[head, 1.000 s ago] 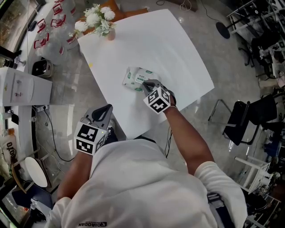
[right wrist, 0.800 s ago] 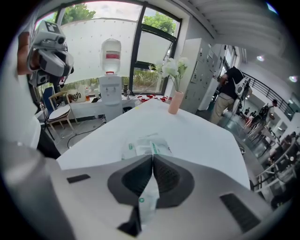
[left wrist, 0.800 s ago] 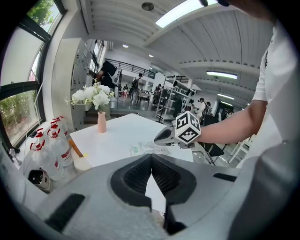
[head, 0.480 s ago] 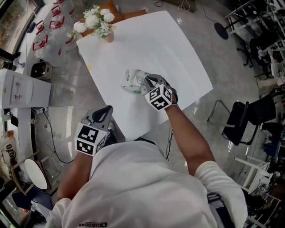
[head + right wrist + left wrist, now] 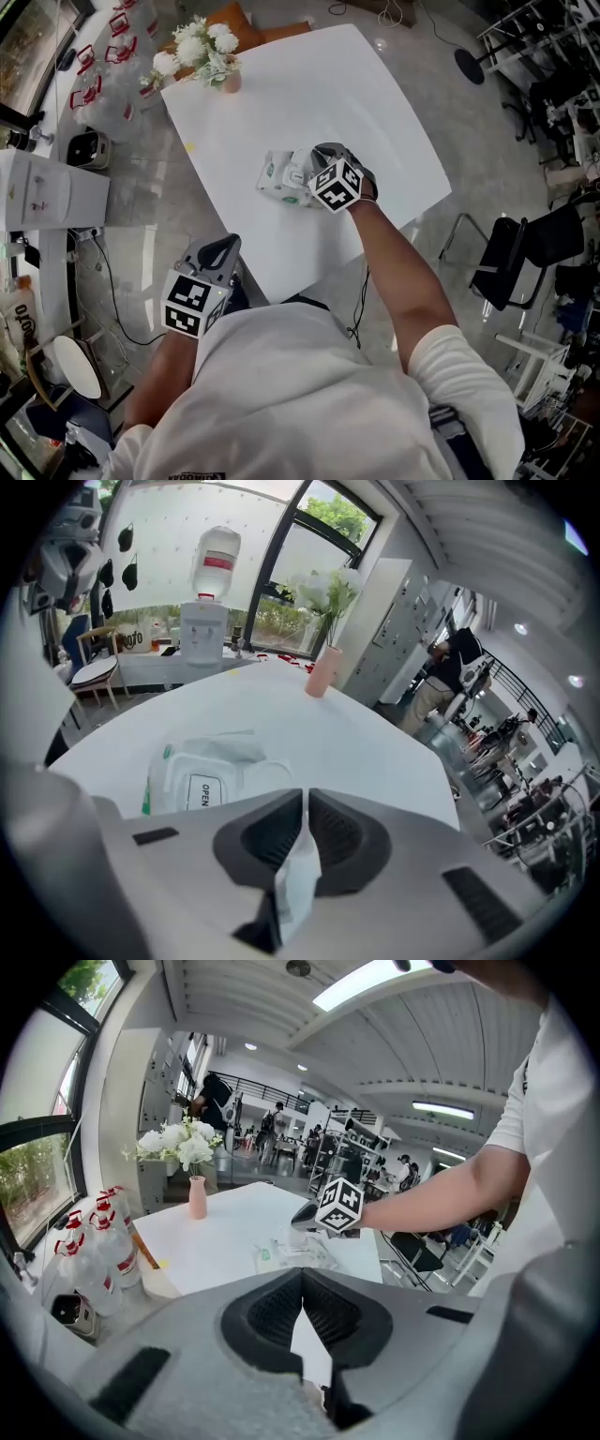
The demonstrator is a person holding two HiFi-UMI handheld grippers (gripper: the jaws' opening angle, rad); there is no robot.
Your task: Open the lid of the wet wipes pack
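Your left gripper [image 5: 302, 1283] hangs off the table [image 5: 309, 84], at about 7 o'clock from the wet wipes pack [image 5: 281, 176] and well apart from it. Its jaws are clenched together with nothing between them.

The pack lies flat near the middle of the table, with the vase of flowers [image 5: 208, 52] far off at 11 o'clock. The lid [image 5: 202, 791] faces up and shows its "OPEN" label. Whether it has lifted at all is hard to judge from here.

Your right gripper [image 5: 306, 803] sits at the pack's 3 o'clock edge. Its jaws are clamped on a thin pale film [image 5: 298, 883] that runs down between the pads.

Watch what you are holding. That film looks more like soft wrapper or a loose sheet than the stiff lid tab. If so, pulling will not raise the lid.

Nothing pins the pack down, and it looks light. A pull toward 3 o'clock would likely drag or lift the whole pack. A sharp tug could also tear the film or slip it from the pads.
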